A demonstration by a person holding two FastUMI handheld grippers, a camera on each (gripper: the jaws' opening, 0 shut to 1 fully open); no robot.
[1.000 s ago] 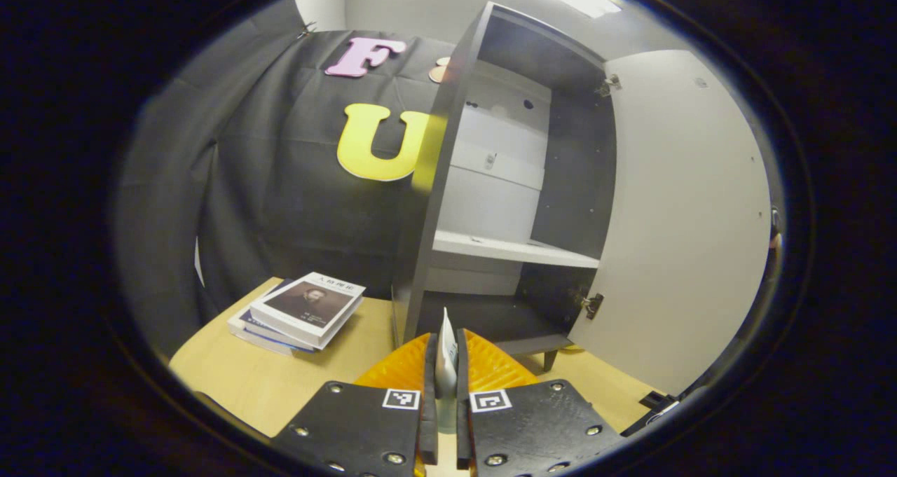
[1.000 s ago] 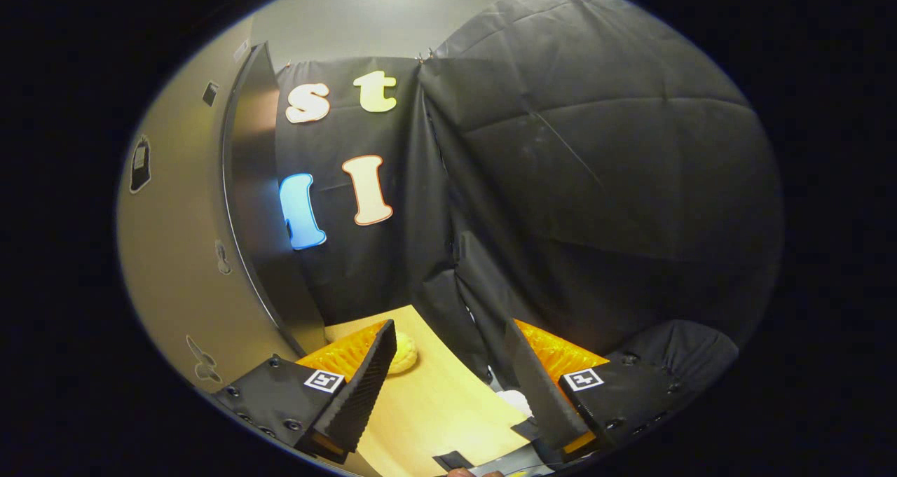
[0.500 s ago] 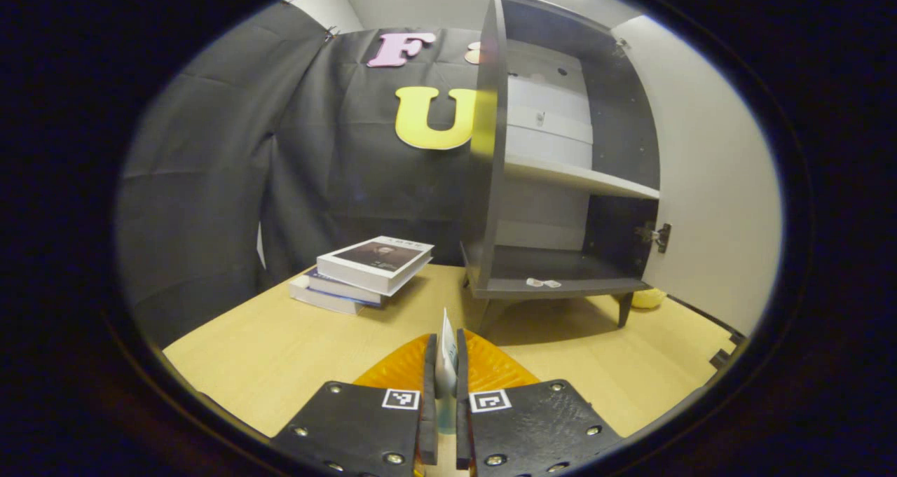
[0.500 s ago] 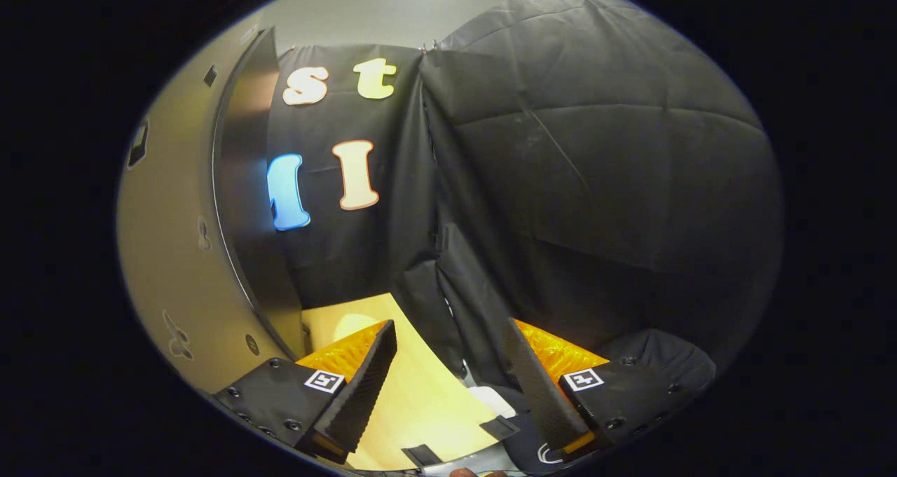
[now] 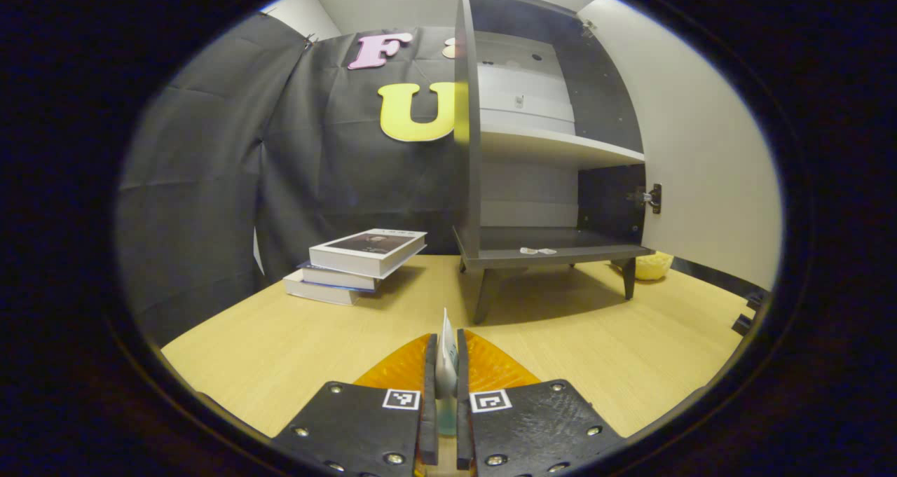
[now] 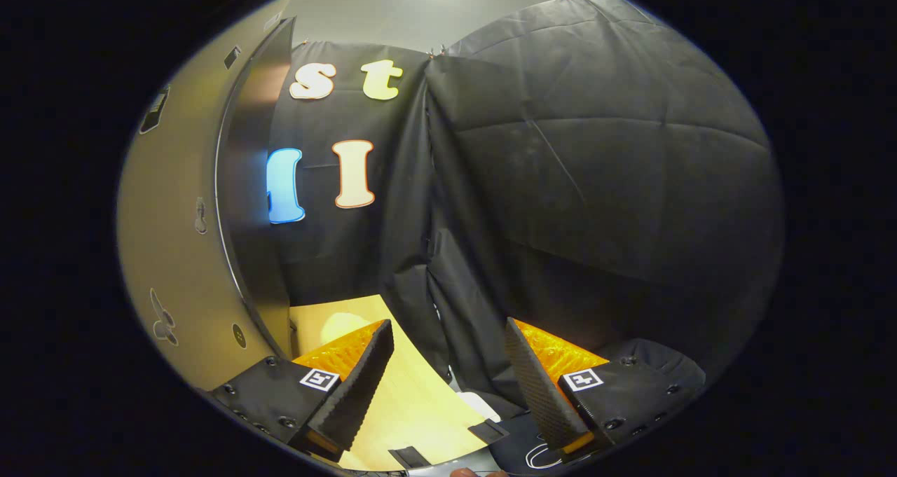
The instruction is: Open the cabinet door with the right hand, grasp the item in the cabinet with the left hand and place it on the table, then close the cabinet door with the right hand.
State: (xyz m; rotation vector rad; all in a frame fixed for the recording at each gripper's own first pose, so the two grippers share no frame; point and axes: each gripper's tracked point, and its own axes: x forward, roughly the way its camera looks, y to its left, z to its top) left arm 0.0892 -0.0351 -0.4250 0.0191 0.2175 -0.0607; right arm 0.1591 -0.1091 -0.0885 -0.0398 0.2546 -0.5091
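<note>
In the left gripper view my left gripper [image 5: 443, 344] is shut on a thin white item [image 5: 445, 354] that stands upright between its fingers, low over the wooden table [image 5: 574, 351]. Ahead, the dark cabinet [image 5: 476, 148] stands on short legs, its white door [image 5: 694, 155] swung wide to the right, with a white shelf [image 5: 560, 148] inside. In the right gripper view my right gripper [image 6: 448, 337] hangs open with nothing between its fingers, just right of the open door [image 6: 182, 204], whose dark edge [image 6: 245, 204] faces me.
Two stacked books [image 5: 361, 260] lie on the table left of the cabinet. A small yellow object [image 5: 653, 265] sits on the table behind the cabinet's right leg, also seen as a pale yellow lump [image 6: 343, 326] past the door. Small scraps [image 5: 537, 251] lie on the cabinet floor.
My left gripper has drawn back from the cabinet and dropped low toward the table, still holding the white item. My right gripper shifted slightly beside the door and stays open.
</note>
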